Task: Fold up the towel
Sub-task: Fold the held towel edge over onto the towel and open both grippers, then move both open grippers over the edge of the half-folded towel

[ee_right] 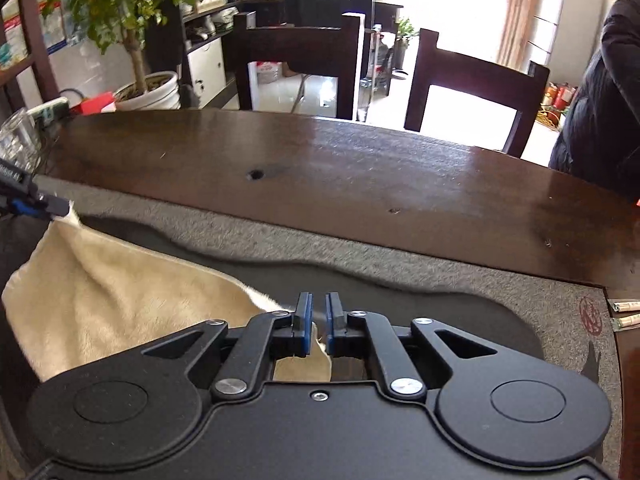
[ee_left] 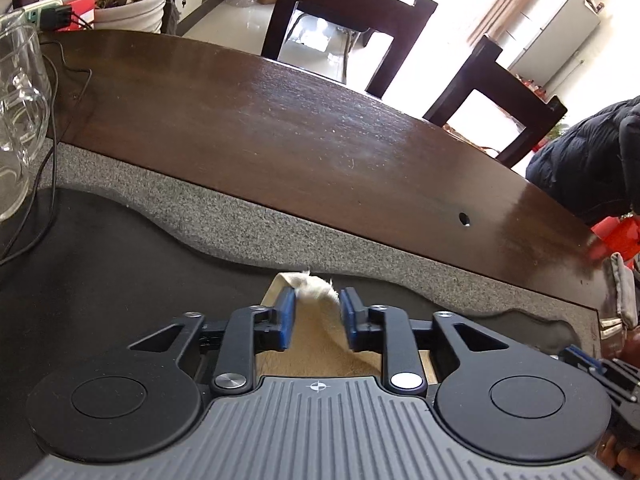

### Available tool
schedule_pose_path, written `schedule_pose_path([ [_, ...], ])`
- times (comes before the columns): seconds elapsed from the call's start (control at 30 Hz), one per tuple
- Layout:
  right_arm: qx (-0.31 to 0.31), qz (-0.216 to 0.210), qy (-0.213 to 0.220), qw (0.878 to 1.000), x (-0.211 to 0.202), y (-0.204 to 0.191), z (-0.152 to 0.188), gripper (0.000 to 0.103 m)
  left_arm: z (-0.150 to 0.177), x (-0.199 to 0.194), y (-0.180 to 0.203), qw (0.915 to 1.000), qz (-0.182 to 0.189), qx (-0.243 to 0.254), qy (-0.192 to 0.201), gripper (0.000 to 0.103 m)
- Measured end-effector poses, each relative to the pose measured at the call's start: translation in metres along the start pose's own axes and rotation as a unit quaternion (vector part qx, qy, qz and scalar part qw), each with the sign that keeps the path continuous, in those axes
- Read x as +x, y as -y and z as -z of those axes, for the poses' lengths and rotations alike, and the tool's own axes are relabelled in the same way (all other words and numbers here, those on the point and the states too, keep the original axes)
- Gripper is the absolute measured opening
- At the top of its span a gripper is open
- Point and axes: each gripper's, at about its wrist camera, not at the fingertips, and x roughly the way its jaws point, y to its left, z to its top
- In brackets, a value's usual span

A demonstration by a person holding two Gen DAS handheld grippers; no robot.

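Note:
A cream fluffy towel (ee_right: pixel 120 300) hangs stretched between my two grippers above a dark mat (ee_right: pixel 440 308). My left gripper (ee_left: pixel 318 300) has a bunched towel corner (ee_left: pixel 316 290) between its blue pads, jaws partly closed on it. It also shows in the right wrist view (ee_right: pixel 48 206), lifting that corner at the far left. My right gripper (ee_right: pixel 317 312) is shut on the towel's near corner, jaws almost together.
A grey felt strip (ee_right: pixel 400 252) borders the mat on a dark wooden table (ee_right: pixel 360 168). A glass mug (ee_left: pixel 20 120) and cables stand at the left. Two chairs (ee_right: pixel 472 92), a potted plant (ee_right: pixel 132 40) and a person in a black jacket (ee_right: pixel 600 100) are beyond the table.

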Motion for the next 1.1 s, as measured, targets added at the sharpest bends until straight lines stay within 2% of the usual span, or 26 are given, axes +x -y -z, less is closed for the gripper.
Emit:
schedule_pose_path([
  [0.13, -0.001, -0.002, 0.008, 1.000, -0.003, 0.001, 0.000, 0.010, -0.004, -0.002, -0.001, 1.0000, 0.001, -0.004, 0.005, 0.038],
  [0.27, -0.005, -0.005, 0.008, 1.000, -0.004, -0.001, 0.004, 0.013, -0.005, -0.007, 0.000, 0.9999, -0.010, 0.006, 0.010, 0.041],
  [0.33, -0.009, -0.005, 0.009, 1.000, -0.006, -0.003, 0.008, 0.026, -0.004, -0.009, 0.001, 0.9998, -0.013, 0.011, 0.010, 0.042],
  [0.6, -0.020, -0.001, 0.004, 1.000, -0.002, -0.009, 0.017, 0.026, 0.009, -0.015, -0.001, 0.9997, -0.020, 0.017, 0.001, 0.044],
  [0.83, -0.025, -0.005, -0.027, 0.999, 0.016, -0.016, 0.032, 0.026, 0.027, -0.008, -0.006, 0.9993, -0.026, 0.019, -0.020, 0.044],
  [1.1, -0.037, 0.002, -0.037, 0.999, 0.021, -0.018, 0.038, 0.028, 0.045, 0.010, -0.007, 0.9958, -0.067, 0.045, -0.045, 0.041],
])
